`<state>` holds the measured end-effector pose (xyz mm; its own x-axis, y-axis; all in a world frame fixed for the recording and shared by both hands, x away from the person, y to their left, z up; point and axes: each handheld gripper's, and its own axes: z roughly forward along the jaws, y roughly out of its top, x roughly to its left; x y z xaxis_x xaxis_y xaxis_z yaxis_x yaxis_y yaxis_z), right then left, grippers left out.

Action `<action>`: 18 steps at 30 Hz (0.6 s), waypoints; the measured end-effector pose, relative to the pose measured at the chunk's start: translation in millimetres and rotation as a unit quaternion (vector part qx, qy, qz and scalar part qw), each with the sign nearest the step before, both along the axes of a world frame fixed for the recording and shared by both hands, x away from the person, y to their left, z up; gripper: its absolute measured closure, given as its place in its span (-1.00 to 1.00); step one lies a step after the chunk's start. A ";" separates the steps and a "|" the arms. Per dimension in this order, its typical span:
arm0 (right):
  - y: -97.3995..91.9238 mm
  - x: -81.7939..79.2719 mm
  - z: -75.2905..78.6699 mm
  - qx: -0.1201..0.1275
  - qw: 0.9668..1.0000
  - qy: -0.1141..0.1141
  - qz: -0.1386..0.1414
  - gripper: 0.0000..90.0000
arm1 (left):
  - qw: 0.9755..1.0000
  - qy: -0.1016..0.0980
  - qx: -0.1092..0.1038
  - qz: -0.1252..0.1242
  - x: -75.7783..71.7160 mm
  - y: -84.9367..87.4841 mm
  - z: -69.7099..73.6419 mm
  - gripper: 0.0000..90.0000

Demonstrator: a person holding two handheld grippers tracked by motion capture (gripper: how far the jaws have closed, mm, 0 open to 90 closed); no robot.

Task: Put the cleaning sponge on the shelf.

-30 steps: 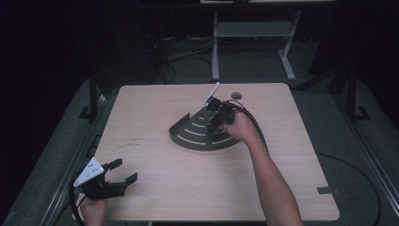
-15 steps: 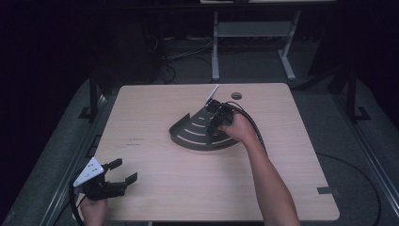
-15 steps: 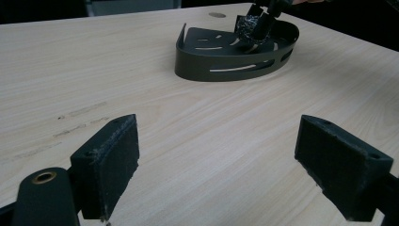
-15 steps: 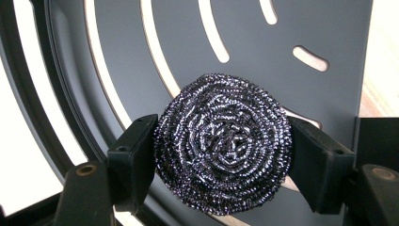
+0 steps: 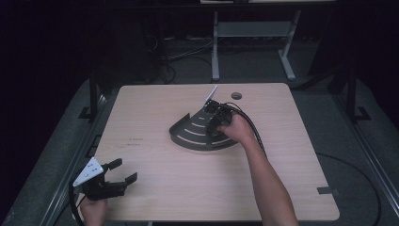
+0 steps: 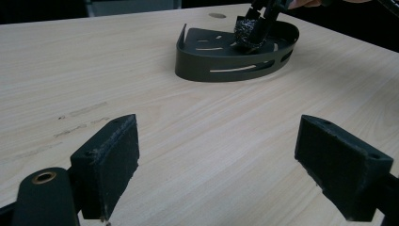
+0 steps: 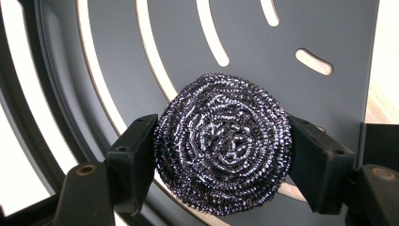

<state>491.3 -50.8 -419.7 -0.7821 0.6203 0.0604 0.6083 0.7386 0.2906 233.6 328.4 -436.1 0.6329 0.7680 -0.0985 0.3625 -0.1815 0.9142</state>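
Note:
A dark fan-shaped slotted tray [image 5: 193,136] lies at the middle of the wooden table. My right gripper [image 5: 215,126] points down into it, shut on a round steel-wool scourer [image 7: 221,136]; in the right gripper view both black pads [image 7: 136,160] press on its sides just above the tray floor [image 7: 235,33]. The left gripper view shows the scourer [image 6: 247,33] inside the tray [image 6: 226,70], held from above. My left gripper [image 5: 123,171] hovers at the near left corner, open with nothing between its pads [image 6: 110,165].
A round cable hole [image 5: 236,95] sits near the table's far edge. Behind the table stands a grey metal frame [image 5: 254,30] with cables on the floor. Bare wood [image 6: 197,122] lies between the left gripper and the tray.
The right hand has shifted only slightly over the tray, still holding the scourer. The left gripper has kept its place.

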 end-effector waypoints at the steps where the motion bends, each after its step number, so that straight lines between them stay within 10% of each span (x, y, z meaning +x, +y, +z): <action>1: 0.0 0.2 -0.2 0.001 1.000 0.001 -0.001 -0.34 | 1.000 0.000 0.000 0.000 -0.1 0.1 0.0 -0.70; 18: 0.3 2.8 -13.0 -0.007 1.000 0.008 -0.006 -0.36 | 1.000 0.000 -0.002 0.001 -0.2 1.2 0.1 -0.70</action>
<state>494.1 -50.5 -432.7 -0.7738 0.6302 0.0647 0.6215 0.7355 0.2697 233.4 329.6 -436.0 0.6310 0.7691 -0.1016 0.3623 -0.1763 0.9152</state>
